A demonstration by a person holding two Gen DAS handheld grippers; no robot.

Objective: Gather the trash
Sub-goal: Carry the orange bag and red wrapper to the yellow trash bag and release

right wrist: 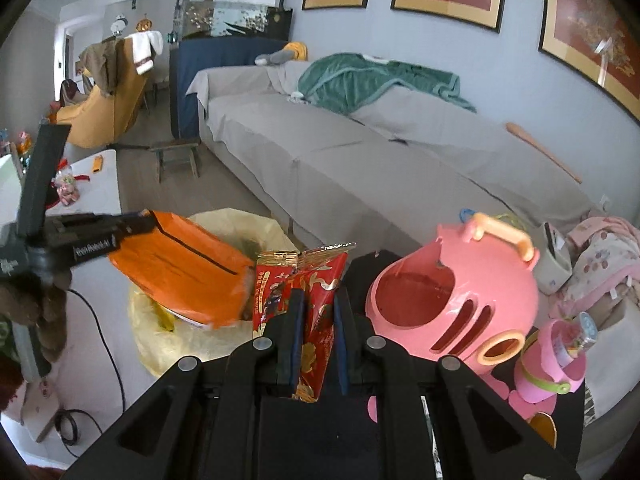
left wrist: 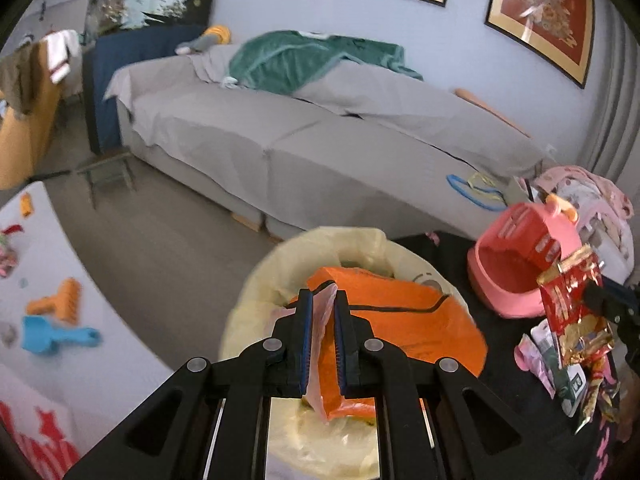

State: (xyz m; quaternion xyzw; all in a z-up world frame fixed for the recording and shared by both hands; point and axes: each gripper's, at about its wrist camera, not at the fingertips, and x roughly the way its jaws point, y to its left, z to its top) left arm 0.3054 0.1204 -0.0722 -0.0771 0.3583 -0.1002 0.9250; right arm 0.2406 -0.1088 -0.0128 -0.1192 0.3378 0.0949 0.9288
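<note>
My left gripper (left wrist: 323, 300) is shut on an orange plastic bag (left wrist: 400, 320) and holds it over a bin lined with a yellow bag (left wrist: 260, 280). The orange bag (right wrist: 180, 268) and the bin (right wrist: 160, 344) also show in the right wrist view, with the left gripper (right wrist: 132, 224) at the bag's left end. My right gripper (right wrist: 320, 300) is shut on a red and gold snack wrapper (right wrist: 304, 280), held just right of the bin. The wrapper (left wrist: 572, 300) also shows at the right of the left wrist view, in the right gripper (left wrist: 588, 296).
A pink toy basket (right wrist: 452, 300) and a pink bottle (right wrist: 556, 360) stand on a dark table (left wrist: 460, 256) to the right. More wrappers (left wrist: 560, 364) lie there. A grey sofa (left wrist: 320, 140) runs behind. A white table (left wrist: 80, 272) with toys is at the left.
</note>
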